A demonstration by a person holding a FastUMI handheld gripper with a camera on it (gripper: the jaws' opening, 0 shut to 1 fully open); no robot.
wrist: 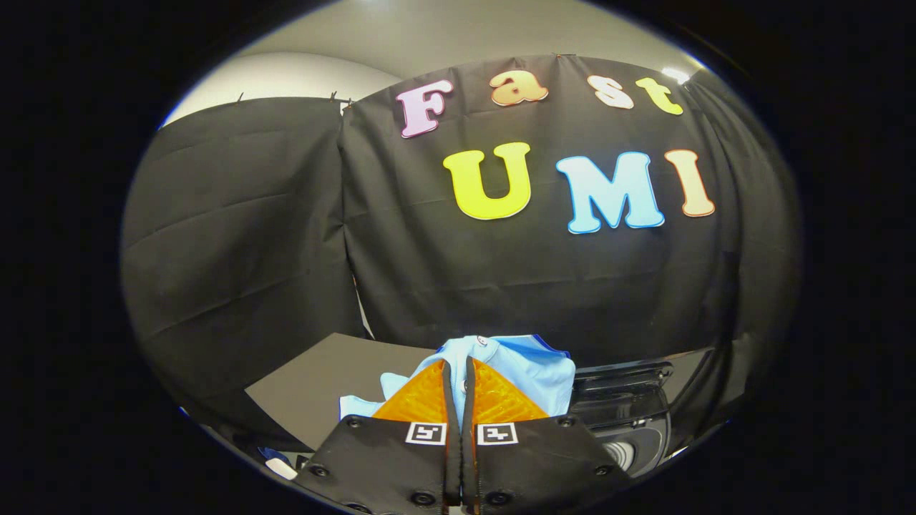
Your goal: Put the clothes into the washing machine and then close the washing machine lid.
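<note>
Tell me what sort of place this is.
Likely a staged recording booth, not a real laundry room: black cloth walls, a dark tabletop, and a washing machine beside the gripper, shut on light blue clothes.

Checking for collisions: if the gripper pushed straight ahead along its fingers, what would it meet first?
The gripper is shut on light blue clothing, already at its fingertips; beyond that, probably the black cloth wall, depth unclear.

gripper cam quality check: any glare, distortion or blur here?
Gripper view: strong fisheye bending of the black cloth wall; a bright glare spot on its top edge; the tool, shut on the light blue fabric garment, is sharp; the glossy dark washing machine part shows reflections.
</note>
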